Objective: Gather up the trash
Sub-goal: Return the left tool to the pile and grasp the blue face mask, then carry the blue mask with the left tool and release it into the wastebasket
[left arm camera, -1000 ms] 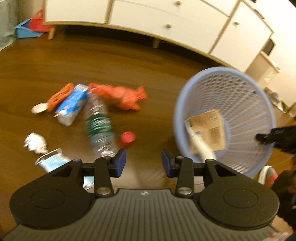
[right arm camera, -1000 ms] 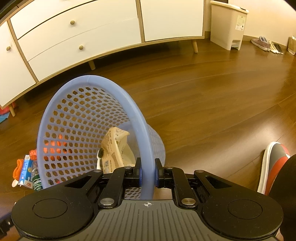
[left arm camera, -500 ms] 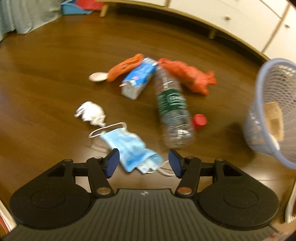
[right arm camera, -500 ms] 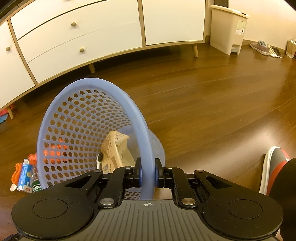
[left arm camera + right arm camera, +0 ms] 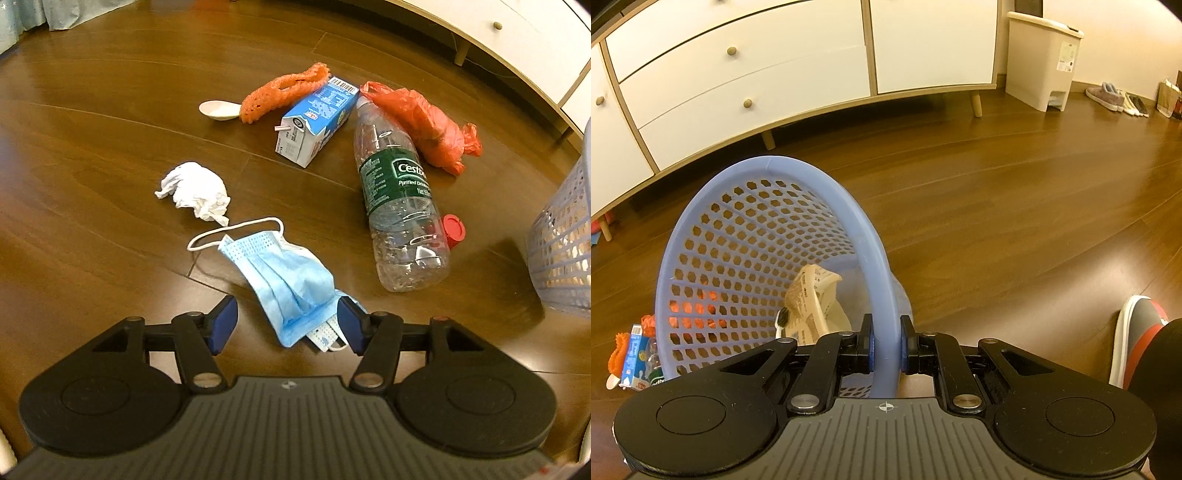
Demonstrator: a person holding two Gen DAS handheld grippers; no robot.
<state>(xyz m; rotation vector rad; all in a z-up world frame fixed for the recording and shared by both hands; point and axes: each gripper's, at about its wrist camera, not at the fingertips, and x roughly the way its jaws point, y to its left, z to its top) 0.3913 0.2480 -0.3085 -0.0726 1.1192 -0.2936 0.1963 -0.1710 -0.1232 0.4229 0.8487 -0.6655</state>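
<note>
Trash lies scattered on the wooden floor. A blue face mask (image 5: pixel 286 275) sits just ahead of my left gripper (image 5: pixel 286 323), whose open fingers straddle its near end. Beyond it are a crumpled white tissue (image 5: pixel 195 192), a clear plastic bottle (image 5: pixel 400 206) with a green label, a red cap (image 5: pixel 453 230), a blue carton (image 5: pixel 317 120), an orange plastic bag (image 5: pixel 421 125), an orange net (image 5: pixel 284 94) and a white spoon (image 5: pixel 219 110). My right gripper (image 5: pixel 885 349) is shut on the rim of the tilted lilac basket (image 5: pixel 768 229), which holds a beige paper wrapper (image 5: pixel 812 302).
A white sideboard (image 5: pixel 746 70) on wooden legs stands behind the basket. A beige pedal bin (image 5: pixel 1043 59) and several shoes (image 5: pixel 1115 98) are at the far right. A person's shoe (image 5: pixel 1137 332) is near the right gripper. The basket's wall (image 5: pixel 565 236) borders the trash on the right.
My left gripper has swung left from the basket and dropped low over the trash, its fingers opening wider around the face mask. The right gripper still holds the basket rim, barely moved.
</note>
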